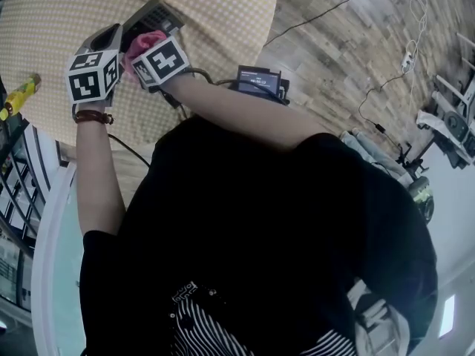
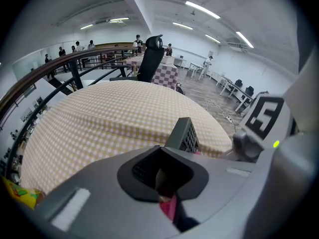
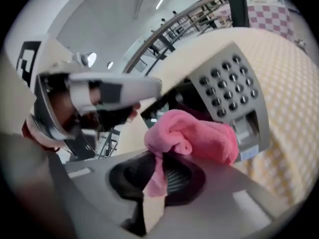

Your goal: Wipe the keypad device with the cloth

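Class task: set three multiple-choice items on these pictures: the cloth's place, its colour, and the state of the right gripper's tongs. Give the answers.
1. Where is the cloth?
A. on the floor
B. against the keypad device
C. draped on a chair

2. What colour is the cloth?
A. pink
B. blue
C. white

3. What are the right gripper's tongs doing?
A. open, empty
B. shut on a cable
C. shut on the cloth

Answers:
1 B: it bunches against the device beside the keys.
2 A: pink in the right gripper view.
3 C: a cloth strip runs between the closed tongs.
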Demonstrator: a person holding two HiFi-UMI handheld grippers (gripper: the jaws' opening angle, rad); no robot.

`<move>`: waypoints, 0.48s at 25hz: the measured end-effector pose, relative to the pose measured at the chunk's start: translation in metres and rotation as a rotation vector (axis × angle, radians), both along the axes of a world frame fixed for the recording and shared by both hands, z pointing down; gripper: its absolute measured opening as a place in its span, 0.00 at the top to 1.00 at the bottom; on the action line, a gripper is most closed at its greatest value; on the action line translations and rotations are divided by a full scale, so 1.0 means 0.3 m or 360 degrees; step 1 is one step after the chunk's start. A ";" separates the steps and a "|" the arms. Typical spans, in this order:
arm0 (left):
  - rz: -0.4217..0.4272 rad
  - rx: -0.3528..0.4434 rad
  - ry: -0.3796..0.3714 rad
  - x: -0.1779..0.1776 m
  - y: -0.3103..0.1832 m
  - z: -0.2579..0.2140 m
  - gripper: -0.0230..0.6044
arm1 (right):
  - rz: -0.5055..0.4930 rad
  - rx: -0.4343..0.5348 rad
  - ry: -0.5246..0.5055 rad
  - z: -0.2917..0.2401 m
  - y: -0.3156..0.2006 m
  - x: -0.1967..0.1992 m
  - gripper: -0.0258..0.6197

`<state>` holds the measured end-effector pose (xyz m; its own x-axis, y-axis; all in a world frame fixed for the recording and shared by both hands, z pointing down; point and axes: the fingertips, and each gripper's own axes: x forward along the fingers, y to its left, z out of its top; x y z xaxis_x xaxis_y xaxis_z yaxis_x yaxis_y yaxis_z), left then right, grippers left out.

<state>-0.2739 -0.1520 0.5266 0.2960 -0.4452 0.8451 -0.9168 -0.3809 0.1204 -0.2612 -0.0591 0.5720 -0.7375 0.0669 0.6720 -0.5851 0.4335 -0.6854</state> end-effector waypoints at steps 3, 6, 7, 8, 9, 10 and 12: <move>-0.0017 -0.0001 0.0021 -0.001 -0.002 0.002 0.96 | 0.0037 0.0188 -0.0102 -0.121 -0.099 -0.056 0.89; -0.0029 -0.0008 0.0023 -0.010 -0.001 0.002 0.96 | 0.0003 0.0108 -0.0177 -0.121 -0.103 -0.072 0.89; -0.0026 -0.0008 0.0020 -0.009 -0.001 0.002 0.96 | -0.0021 0.0084 -0.0193 -0.110 -0.095 -0.067 0.89; -0.0024 -0.0006 0.0020 -0.006 0.001 0.003 0.96 | -0.0048 0.0076 -0.0190 -0.098 -0.088 -0.059 0.89; -0.0028 -0.0004 0.0021 -0.005 0.003 0.004 0.96 | -0.0071 0.0076 -0.0177 -0.086 -0.079 -0.053 0.89; -0.0036 -0.0002 0.0023 -0.007 0.006 0.005 0.96 | -0.0088 0.0077 -0.0162 -0.071 -0.069 -0.047 0.89; -0.0045 -0.0003 0.0023 -0.014 0.005 0.007 0.96 | -0.0103 0.0065 -0.0133 -0.030 -0.040 -0.033 0.89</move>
<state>-0.2779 -0.1503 0.5286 0.2954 -0.4520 0.8417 -0.9253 -0.3548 0.1342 -0.2711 -0.0711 0.5631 -0.7859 0.0905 0.6117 -0.4966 0.4970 -0.7116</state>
